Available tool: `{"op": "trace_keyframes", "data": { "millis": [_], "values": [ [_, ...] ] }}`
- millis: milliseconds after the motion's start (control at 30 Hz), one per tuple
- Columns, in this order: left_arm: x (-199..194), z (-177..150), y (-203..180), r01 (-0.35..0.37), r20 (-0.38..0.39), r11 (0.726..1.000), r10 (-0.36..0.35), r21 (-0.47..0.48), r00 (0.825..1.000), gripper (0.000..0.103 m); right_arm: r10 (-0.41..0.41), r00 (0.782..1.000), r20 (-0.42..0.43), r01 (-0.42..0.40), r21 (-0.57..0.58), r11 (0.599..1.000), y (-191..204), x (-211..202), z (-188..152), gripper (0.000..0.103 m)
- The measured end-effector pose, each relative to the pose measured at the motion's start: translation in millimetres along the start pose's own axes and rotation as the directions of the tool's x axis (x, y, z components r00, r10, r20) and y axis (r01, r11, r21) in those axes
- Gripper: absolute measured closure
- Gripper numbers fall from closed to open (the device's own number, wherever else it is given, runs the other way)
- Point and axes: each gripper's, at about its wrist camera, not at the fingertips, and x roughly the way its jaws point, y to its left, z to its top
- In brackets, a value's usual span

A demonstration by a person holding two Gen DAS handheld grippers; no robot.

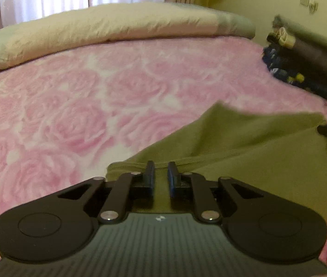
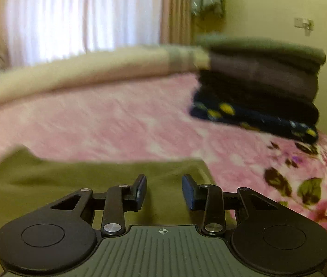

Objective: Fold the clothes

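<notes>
Olive garment (image 1: 244,152) lies on bed (image 1: 75,106), under and ahead of both tools. Left tool (image 1: 161,175) narrowly parted over a hem ridge, not pinching. Right tool (image 2: 164,190) spread, empty. Folded stack (image 2: 260,87) ahead-right. Step: grabbing edge; next, close on hem.

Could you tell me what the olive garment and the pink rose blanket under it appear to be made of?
The olive garment looks like soft matte knit, probably cotton jersey or fleece: it drapes in smooth folds without sheen. The pink rose blanket seems plush fleece, with a fuzzy nap blurring its print.
</notes>
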Motion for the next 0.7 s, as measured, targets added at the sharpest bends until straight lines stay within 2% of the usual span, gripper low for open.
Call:
{"op": "trace_keyframes", "data": {
  "millis": [33, 133, 200, 267, 367, 433, 533, 567, 600, 633, 700],
  "values": [
    [0.7, -3.3, 1.2, 0.003, 0.022, 1.0, -0.003, 0.0, 1.0, 0.091, -0.007, 1.0, 0.006, 0.007, -0.012, 1.0, -2.8, 6.2, -6.1, 0.067],
    [-3.4, 3.6, 0.9, 0.0, 0.003, 1.0, 0.0, -0.002, 1.0, 0.092, -0.002, 1.0, 0.028, 0.002, -0.012, 1.0, -10.6, 4.4, -11.0, 0.067],
    [-11.6, 16.4, 1.9, 0.031, 0.007, 0.999, -0.031, -0.039, 1.0, 0.092, -0.006, 1.0, 0.011, 0.006, 0.018, 1.0, -16.1, 2.6, -2.4, 0.066],
    [-13.9, 29.9, -4.0, 0.072, 0.039, 0.997, -0.071, -0.035, 0.997, 0.092, 0.004, 0.998, 0.057, -0.008, 0.064, 0.998, -20.8, -6.7, 13.4, 0.066],
    [-2.2, 47.5, -23.1, 0.156, 0.05, 0.988, -0.156, 0.003, 0.986, 0.092, 0.084, 0.992, 0.094, -0.088, 0.042, 0.995, -14.0, -5.4, 30.0, 0.066],
    [18.9, 53.2, -40.4, 0.201, 0.028, 0.979, -0.202, 0.041, 0.979, 0.092, 0.125, 0.99, 0.059, -0.123, -0.029, 0.992, 0.7, 10.2, 32.5, 0.066],
    [51.7, 52.2, -46.6, 0.203, -0.004, 0.979, -0.203, 0.021, 0.979, 0.091, 0.127, 0.992, -0.017, -0.128, -0.111, 0.986, 17.7, 35.5, 26.1, 0.066],
    [59.7, 51.8, -43.5, 0.193, -0.006, 0.981, -0.193, 0.001, 0.981, 0.098, 0.118, 0.993, -0.017, -0.119, -0.116, 0.986, 17.4, 40.6, 22.7, 0.066],
    [67.8, 51.4, -40.5, 0.182, -0.008, 0.983, -0.182, -0.019, 0.983, 0.1, 0.109, 0.994, -0.018, -0.111, -0.122, 0.986, 17.2, 45.6, 19.3, 0.067],
    [72.8, 50.6, -37.4, 0.172, -0.009, 0.984, -0.173, -0.036, 0.985, 0.1, 0.109, 0.994, -0.017, -0.111, -0.105, 0.988, 13.9, 47.8, 17.6, 0.067],
    [48.9, 44.2, -30.8, 0.165, 0.008, 0.985, -0.164, -0.045, 0.986, 0.099, 0.138, 0.99, -0.002, -0.138, 0.012, 0.99, -2.0, 42.6, 20.8, 0.067]
  ]
}}
